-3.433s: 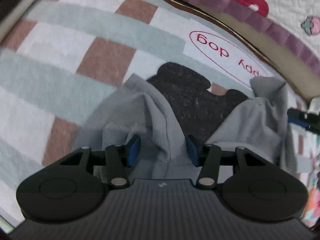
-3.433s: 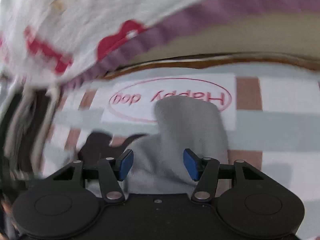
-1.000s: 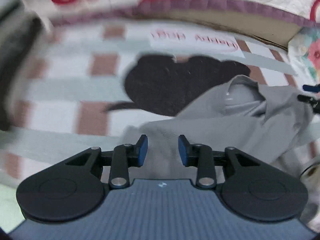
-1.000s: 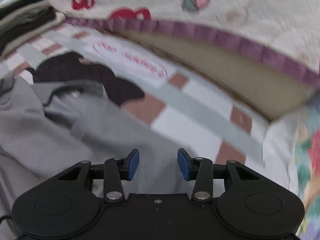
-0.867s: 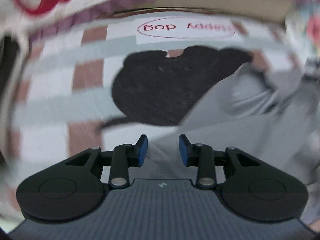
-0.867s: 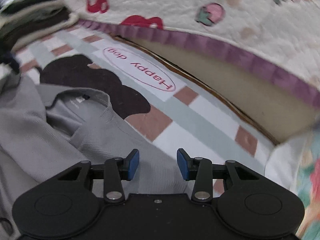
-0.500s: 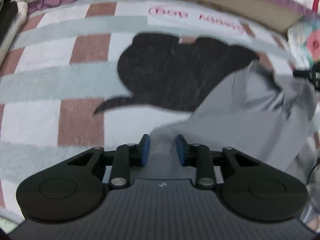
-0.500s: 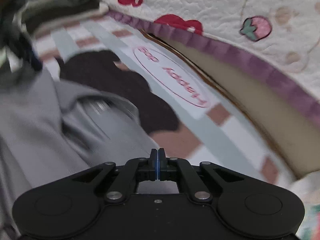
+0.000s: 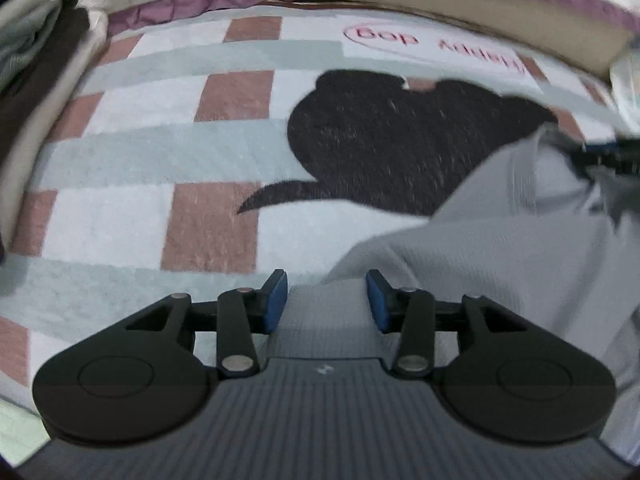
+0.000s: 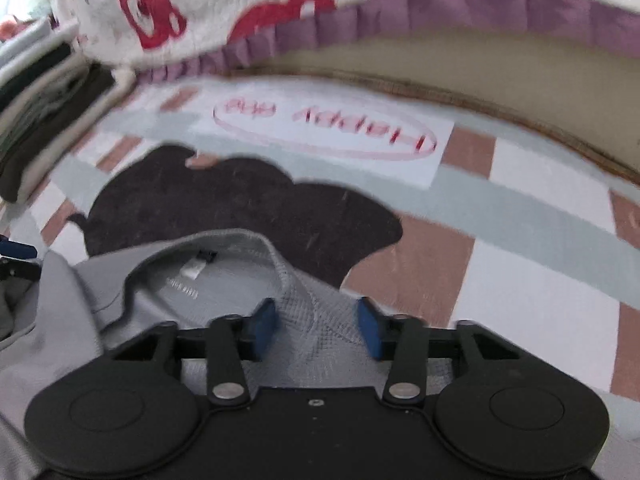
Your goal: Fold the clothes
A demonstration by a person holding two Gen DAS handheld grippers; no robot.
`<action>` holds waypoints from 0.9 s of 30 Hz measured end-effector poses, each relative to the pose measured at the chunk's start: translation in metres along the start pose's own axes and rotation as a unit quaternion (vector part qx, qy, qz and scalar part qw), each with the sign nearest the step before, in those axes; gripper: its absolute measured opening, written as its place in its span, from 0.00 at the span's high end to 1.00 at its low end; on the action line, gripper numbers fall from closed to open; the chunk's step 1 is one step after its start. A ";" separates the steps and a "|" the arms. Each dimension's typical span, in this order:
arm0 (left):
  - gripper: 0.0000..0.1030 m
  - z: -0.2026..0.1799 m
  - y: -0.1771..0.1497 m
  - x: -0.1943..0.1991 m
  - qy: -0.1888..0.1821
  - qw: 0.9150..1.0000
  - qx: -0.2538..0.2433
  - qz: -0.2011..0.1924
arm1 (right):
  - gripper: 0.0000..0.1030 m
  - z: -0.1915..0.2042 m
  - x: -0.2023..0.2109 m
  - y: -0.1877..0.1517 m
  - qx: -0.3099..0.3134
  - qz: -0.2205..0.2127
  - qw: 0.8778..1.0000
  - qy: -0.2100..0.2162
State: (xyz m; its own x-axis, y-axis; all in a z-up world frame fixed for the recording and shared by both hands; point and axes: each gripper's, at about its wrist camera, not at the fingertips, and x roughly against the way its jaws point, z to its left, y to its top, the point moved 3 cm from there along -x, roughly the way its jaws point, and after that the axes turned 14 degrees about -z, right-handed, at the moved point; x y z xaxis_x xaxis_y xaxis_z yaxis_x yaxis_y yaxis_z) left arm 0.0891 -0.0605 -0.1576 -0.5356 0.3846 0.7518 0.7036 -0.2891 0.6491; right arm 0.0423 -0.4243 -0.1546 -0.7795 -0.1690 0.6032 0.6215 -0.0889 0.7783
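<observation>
Both jaws have just been opening: left gripper [image 9: 326, 295] straddles the grey knit shirt [image 10: 224, 288] hem, right gripper [image 10: 316, 322] its shoulder beside the collar [image 10: 256, 246], neither pinching. Shirt lies on the checked rug [image 9: 136, 160]. Soft, limp fabric; grip seams.

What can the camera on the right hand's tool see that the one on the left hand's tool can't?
Only the right view shows the grey shirt's neckline with its white label, which sits just left of the right gripper. Only the left view shows a sleeve-like strip of that shirt running between the left gripper's open fingers, and the dog figure's tail. Both show the checked rug, its dark dog figure, the red oval lettering, the folded pile and the purple-edged quilt.
</observation>
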 end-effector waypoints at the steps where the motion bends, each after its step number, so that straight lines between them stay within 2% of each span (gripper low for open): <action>1: 0.54 0.001 0.000 -0.003 -0.007 1.000 0.009 0.004 | 0.84 -0.001 0.002 0.000 0.002 -0.009 1.000 -0.002; 4: 0.52 0.002 -0.001 -0.012 -0.028 0.999 0.037 0.017 | 0.87 -0.003 0.009 0.001 0.008 -0.034 0.999 -0.009; 8: 0.54 -0.003 -0.001 -0.013 -0.029 0.999 0.016 0.017 | 0.87 -0.006 0.012 0.008 0.006 -0.052 0.999 -0.008; 10: 0.64 -0.007 -0.003 -0.012 -0.028 1.000 0.000 0.013 | 0.87 -0.009 0.011 0.008 -0.001 -0.052 0.999 -0.006; 12: 0.86 -0.010 -0.004 -0.009 -0.032 0.999 -0.014 0.009 | 0.87 -0.010 0.011 0.006 -0.009 -0.051 0.999 -0.006; 14: 0.90 -0.010 -0.002 -0.003 -0.040 0.999 -0.012 0.004 | 0.87 -0.009 0.012 0.004 -0.012 -0.052 0.999 -0.007; 20: 0.92 -0.005 0.010 0.017 -0.052 0.998 0.006 -0.020 | 0.88 -0.008 0.016 0.007 -0.008 -0.064 0.998 -0.004; 27: 0.93 0.000 0.040 0.037 -0.033 0.996 -0.011 -0.083 | 0.88 -0.010 0.026 0.023 -0.009 -0.090 0.996 -0.008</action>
State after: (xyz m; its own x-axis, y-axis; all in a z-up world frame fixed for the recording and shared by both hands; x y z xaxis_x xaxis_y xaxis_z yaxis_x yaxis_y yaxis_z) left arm 0.0972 -0.0577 -0.1035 -0.6117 0.4847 0.6253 0.5966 -0.2365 0.7669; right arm 0.0371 -0.4409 -0.1223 -0.8795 -0.1329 0.4569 0.4727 -0.1345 0.8709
